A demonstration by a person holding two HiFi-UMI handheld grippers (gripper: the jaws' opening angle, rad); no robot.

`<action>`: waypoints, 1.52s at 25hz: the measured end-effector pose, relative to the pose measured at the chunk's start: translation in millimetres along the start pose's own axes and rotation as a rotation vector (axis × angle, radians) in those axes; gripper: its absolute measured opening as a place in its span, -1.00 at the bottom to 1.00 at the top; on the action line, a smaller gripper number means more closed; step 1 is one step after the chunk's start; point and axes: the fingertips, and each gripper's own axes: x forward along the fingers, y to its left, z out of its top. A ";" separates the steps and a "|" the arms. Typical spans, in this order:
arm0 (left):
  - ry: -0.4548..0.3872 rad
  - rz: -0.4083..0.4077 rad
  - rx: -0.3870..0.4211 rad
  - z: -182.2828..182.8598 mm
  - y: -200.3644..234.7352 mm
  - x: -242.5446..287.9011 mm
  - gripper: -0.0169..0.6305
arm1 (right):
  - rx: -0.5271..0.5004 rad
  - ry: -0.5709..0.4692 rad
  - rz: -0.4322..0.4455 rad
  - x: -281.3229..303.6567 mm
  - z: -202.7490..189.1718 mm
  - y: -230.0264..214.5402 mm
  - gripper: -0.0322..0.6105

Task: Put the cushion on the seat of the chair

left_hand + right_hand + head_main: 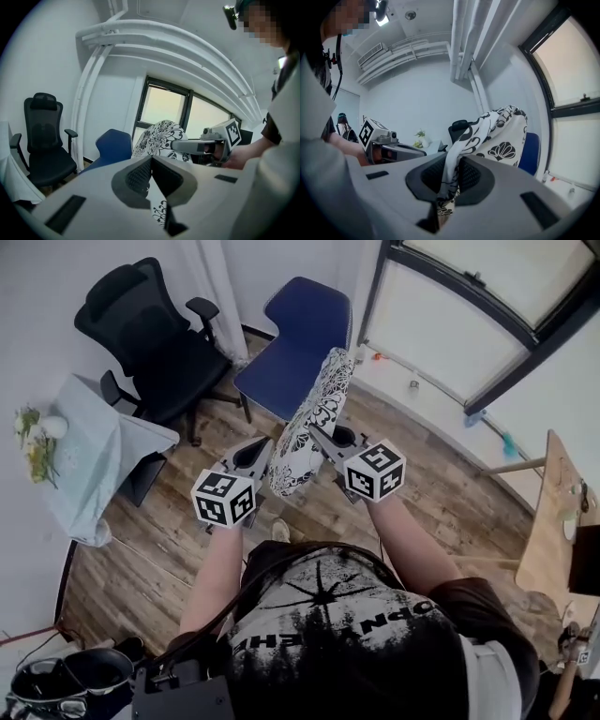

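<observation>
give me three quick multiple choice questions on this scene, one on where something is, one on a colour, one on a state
1. The cushion is:
A. held up between the left gripper and the right gripper
B. lying on the floor
C. resting on a seat

2. The chair just beyond the cushion is:
A. red
B. blue
C. green

3. The right gripper's fingers are:
A. open and empty
B. shut on the cushion's fabric
C. shut on a chair arm

Answers:
1 A, the head view shows it in the air, pinched from both sides.
2 B, its seat and back are plainly blue.
3 B, the right gripper view shows patterned fabric squeezed between them.
</observation>
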 end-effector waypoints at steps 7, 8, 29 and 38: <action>0.015 -0.065 0.005 15.2 44.8 20.0 -0.91 | -0.010 -0.011 -0.044 41.8 18.7 -13.4 -0.80; 0.014 -0.072 0.005 17.5 49.8 23.1 -0.91 | -0.010 -0.009 -0.050 45.8 19.2 -15.9 -0.80; 0.047 -0.162 0.032 30.6 163.3 40.7 -0.91 | 0.036 0.001 -0.152 152.0 17.1 -38.6 -0.80; 0.054 -0.146 -0.028 20.8 185.6 50.7 -0.91 | 0.025 0.043 -0.136 175.0 15.0 -49.3 -0.80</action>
